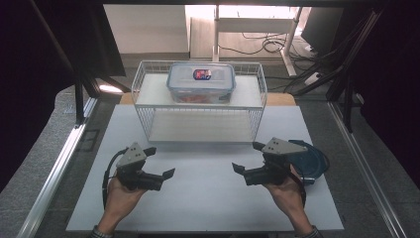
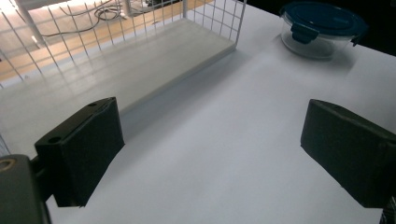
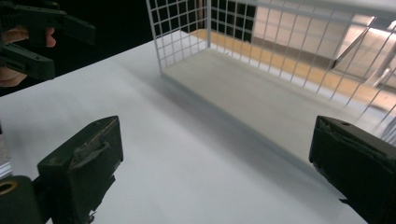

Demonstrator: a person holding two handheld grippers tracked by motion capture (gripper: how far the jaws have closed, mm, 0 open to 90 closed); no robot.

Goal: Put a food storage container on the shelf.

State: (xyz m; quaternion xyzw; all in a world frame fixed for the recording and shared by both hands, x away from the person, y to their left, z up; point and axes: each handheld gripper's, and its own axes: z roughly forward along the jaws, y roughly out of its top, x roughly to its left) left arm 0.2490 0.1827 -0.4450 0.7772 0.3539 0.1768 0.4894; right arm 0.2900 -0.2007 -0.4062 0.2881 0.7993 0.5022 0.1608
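A clear rectangular food box (image 1: 201,82) with a blue-rimmed lid stands on the top level of a white wire rack (image 1: 143,96). At the right of the white board sits a round glass container with a blue lid (image 1: 311,161), also seen in the left gripper view (image 2: 322,28). My left gripper (image 1: 159,161) (image 2: 210,154) is held open over the board, in front of the rack's left end, with nothing between its jaws. My right gripper (image 1: 246,156) (image 3: 215,163) is open too and empty, just left of the round container. The left gripper (image 3: 70,51) also appears far off in the right gripper view.
The rack's lower shelf (image 2: 140,60) (image 3: 261,88) is bare, with wire walls at its ends. The white board (image 1: 208,198) lies on a grey table with metal rails (image 1: 59,158) along both sides. Cables (image 1: 267,44) lie on the floor beyond.
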